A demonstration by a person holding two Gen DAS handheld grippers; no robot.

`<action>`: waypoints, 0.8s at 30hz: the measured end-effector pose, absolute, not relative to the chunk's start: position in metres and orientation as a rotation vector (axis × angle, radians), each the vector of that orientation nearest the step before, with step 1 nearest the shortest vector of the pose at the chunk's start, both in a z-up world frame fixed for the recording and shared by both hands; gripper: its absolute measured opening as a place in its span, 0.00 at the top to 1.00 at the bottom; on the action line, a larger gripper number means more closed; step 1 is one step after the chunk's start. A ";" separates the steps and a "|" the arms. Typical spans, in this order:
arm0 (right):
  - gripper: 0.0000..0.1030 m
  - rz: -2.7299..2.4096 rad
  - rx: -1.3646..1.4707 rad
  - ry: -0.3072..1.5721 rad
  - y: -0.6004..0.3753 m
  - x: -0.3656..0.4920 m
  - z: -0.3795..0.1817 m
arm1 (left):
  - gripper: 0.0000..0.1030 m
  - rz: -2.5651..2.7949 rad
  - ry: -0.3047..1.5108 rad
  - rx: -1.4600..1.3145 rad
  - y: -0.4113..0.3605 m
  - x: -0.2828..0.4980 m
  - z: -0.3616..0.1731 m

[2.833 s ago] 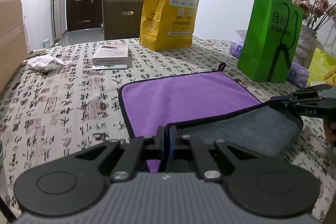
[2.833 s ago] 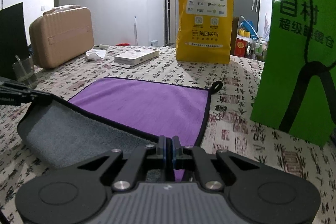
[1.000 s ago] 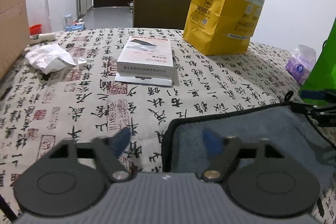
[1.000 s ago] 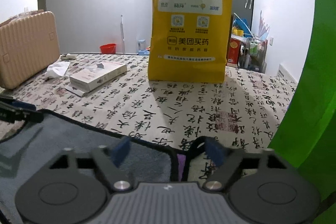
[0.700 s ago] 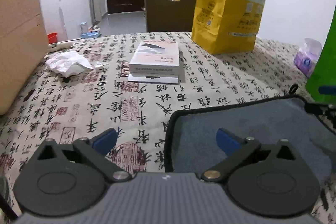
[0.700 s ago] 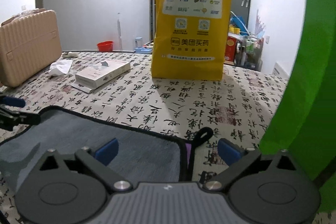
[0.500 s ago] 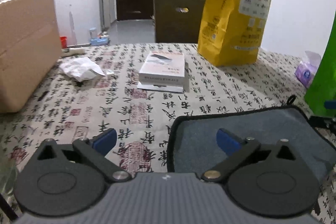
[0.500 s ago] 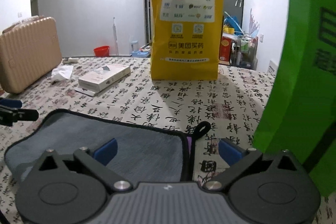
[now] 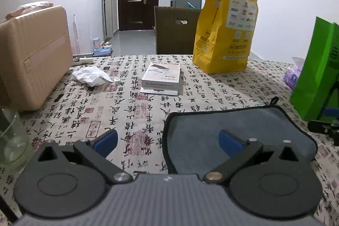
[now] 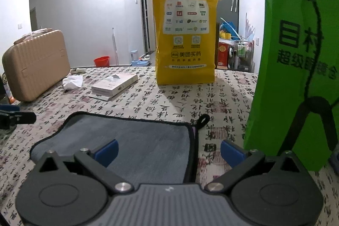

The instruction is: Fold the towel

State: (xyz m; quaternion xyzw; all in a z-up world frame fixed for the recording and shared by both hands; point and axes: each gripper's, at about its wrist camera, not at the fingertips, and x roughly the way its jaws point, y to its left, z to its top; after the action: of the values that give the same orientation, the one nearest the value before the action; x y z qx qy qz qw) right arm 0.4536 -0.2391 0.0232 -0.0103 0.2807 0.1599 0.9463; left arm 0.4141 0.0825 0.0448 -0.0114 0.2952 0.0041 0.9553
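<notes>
The towel [image 9: 239, 126] is shown lying folded on the calligraphy-printed tablecloth [image 9: 131, 111], grey side up, with its black-trimmed edge and hanging loop [image 10: 203, 120] directed toward the far side of the table; a sliver of purple is visible at the fold near the loop. The left gripper [image 9: 167, 140] is held above the towel's left edge with its blue-padded fingers [image 9: 106, 140] spread wide and nothing between them. The right gripper [image 10: 168, 149] is held likewise above the towel's right edge, fingers apart and empty. A green paper bag [image 10: 296, 77] is seen standing just beside the towel on the right. Farther back, a yellow paper bag [image 9: 227, 24], a white box [image 9: 162, 75], crumpled tissue [image 9: 91, 75] and a beige suitcase [image 9: 31, 56] are shown on the table.
</notes>
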 end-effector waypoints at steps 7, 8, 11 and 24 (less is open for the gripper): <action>0.00 0.293 -0.017 0.548 -0.243 0.416 0.023 | 0.00 0.004 0.567 0.010 0.077 0.378 0.050; 0.00 0.289 -0.018 0.548 -0.242 0.410 0.022 | 0.00 0.002 0.564 0.009 0.078 0.372 0.049; 0.00 0.281 -0.011 0.539 -0.244 0.392 0.020 | 0.00 0.000 0.552 0.007 0.077 0.354 0.047; 0.00 0.265 0.041 0.509 -0.247 0.322 0.018 | 0.00 0.003 0.523 -0.020 0.076 0.281 0.039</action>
State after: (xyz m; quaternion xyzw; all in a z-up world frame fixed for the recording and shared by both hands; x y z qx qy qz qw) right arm 0.3218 -0.2467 0.0175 0.0202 0.2509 0.1309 0.9589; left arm 0.2814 0.0764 0.0392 -0.0099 0.2584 0.0013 0.9660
